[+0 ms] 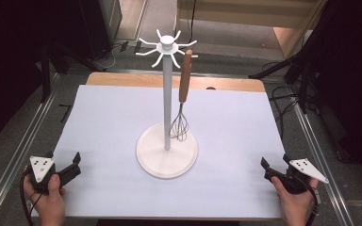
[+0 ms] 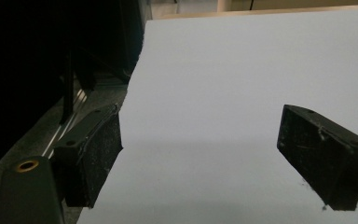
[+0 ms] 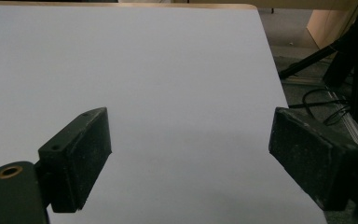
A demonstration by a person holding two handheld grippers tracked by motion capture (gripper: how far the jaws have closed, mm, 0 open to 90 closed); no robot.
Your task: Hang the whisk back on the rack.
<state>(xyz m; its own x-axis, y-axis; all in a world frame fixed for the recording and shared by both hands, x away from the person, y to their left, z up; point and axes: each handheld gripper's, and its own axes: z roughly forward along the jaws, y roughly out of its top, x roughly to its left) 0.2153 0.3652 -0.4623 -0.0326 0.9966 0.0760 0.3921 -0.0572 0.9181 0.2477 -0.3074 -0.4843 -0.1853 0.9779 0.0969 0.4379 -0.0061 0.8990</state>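
1. A whisk [image 1: 181,96] with a brown wooden handle hangs from one hook of a white utensil stand [image 1: 167,94], its wire head dangling just above the stand's round base and close beside the pole. It is ahead of both grippers and between them, well apart from each.
2. The left gripper [image 1: 65,162] sits at the near left corner of the white table cover [image 1: 108,117], held in the person's left hand [image 1: 47,197]. Its jaws are spread wide with nothing between them.
3. The right gripper [image 1: 274,165] sits at the near right corner, held in the person's right hand [image 1: 294,200]. Its jaws are likewise spread wide and grip nothing.
4. The left gripper view shows the left gripper [image 2: 200,144] over the cover's left edge: one black jaw lies over the dark floor beside the table, the other over the bare cover.
5. The right gripper view shows the right gripper [image 3: 191,149] over the cover's right edge, with a sliver of the stand's base at the far left, and cables [image 3: 326,105] and a metal rail [image 3: 356,135] on the floor beyond the right jaw.
6. The high view alone shows the hooks at the stand's top and the whisk.
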